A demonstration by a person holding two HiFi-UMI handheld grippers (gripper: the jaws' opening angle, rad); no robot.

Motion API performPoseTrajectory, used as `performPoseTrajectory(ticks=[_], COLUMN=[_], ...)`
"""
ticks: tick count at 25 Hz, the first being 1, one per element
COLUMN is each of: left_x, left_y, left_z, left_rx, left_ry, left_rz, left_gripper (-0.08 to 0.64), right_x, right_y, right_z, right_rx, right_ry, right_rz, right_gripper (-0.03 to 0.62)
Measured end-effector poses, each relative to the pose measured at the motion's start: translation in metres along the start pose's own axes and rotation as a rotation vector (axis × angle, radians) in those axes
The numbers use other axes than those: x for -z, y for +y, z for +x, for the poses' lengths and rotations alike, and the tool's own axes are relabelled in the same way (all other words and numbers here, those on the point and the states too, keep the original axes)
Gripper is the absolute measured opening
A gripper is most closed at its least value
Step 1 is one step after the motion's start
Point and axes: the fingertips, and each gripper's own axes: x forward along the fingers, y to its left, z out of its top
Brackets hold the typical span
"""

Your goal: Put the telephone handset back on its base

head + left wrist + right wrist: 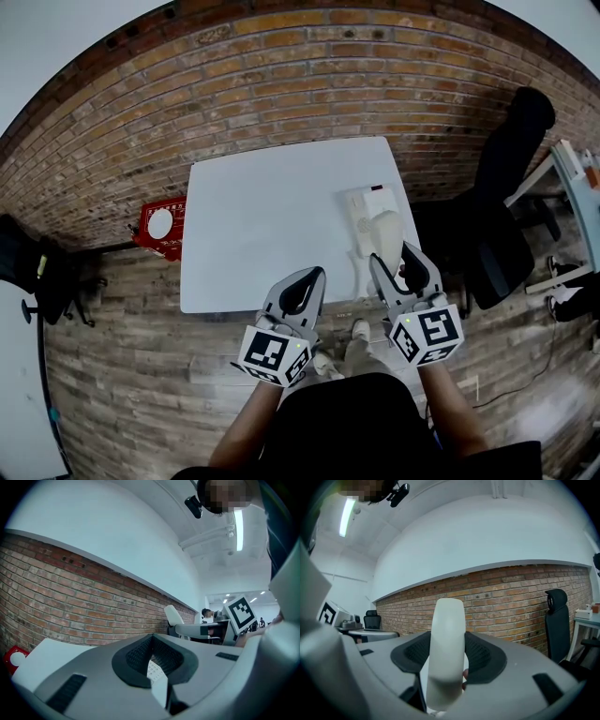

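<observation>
Handset (pixel 446 620) upright, clamped in the raised right claw (pixel 448 654) near base (pixel 364 202) (left claw (pixel 152 663) closed, empty).

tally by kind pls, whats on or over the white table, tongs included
telephone handset: 1, held in the right tongs
telephone base: 1
tongs: 2, the left tongs shut and empty
total: 4

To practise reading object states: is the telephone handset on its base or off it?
Off. The right gripper clamps the handset between its jaws, over the telephone base on the white table.
</observation>
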Motion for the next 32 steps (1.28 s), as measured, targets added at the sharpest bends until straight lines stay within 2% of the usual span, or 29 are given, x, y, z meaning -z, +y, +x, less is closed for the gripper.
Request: performPoseTrajectory(ticks=[14, 32], left_x=[0.002, 0.009], left_y=[0.01, 0.022], left_z=[0.046, 0.096], left_rx=[-0.038, -0.064], left_ry=[0.018, 0.061], left_rz=[-0.002, -0.007], left_gripper=[0.009, 0.009], right_x=[0.013, 0.048], right_y=[-0.038, -0.074], right_z=[0.04, 0.089], right_rx=[-0.03, -0.06], right_ry=[0.038, 0.136], right_rz=[0.021, 0.049], right_gripper=[0.227, 0.227])
